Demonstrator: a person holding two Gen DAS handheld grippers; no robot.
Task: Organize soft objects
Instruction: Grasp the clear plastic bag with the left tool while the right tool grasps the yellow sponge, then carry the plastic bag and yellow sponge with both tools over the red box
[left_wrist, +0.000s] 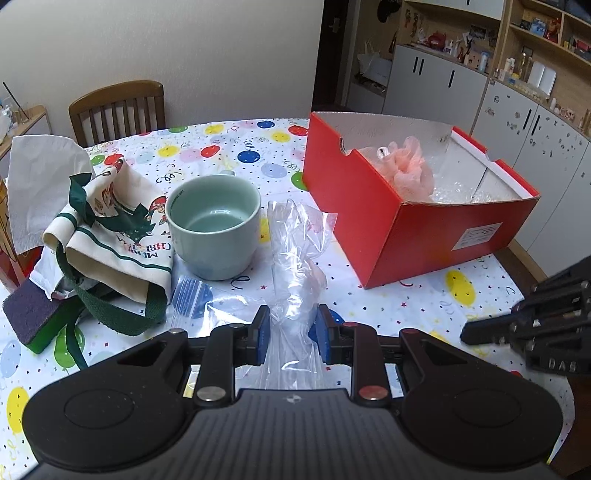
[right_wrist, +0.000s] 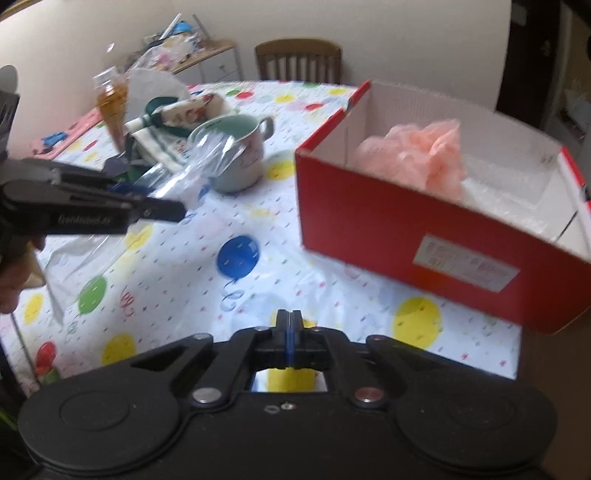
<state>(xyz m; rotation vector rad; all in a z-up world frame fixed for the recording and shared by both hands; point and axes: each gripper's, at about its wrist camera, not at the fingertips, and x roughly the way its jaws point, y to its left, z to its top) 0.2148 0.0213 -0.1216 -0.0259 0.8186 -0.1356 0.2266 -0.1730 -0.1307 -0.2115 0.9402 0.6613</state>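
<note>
I judge the step in hand to be the transfer of one more soft item into the red box (left_wrist: 399, 225), which I take as my reference throughout. My left gripper (left_wrist: 291, 334) has its fingers drawn in partway, the blue pads (left_wrist: 263, 334) pressed against both sides of a crumpled clear plastic bag (left_wrist: 295, 258); the bag rises from between them and leans toward the box, and in the right wrist view it hangs clear of the tablecloth (right_wrist: 207, 258), left of the box. My right gripper (right_wrist: 290, 332) sits in front of the box's near red wall with its fingers brought fully together and nothing between them. A pink mesh sponge (left_wrist: 408, 171) already lies inside the box, toward its far left corner, on clear wrapping. Left of the box stand a pale green mug (left_wrist: 213, 229), and beyond it a printed cloth bag with green straps (left_wrist: 110, 236), a white tissue (left_wrist: 40, 181) and a purple and green scouring sponge (left_wrist: 27, 314), all yet to be sorted except, I expect, the mug, which is not soft. The next move, in my estimate, calls for carrying the plastic bag over the box's near rim and releasing it only once it is above the open interior, since so light a film may cling to the pads or drift outside.
</note>
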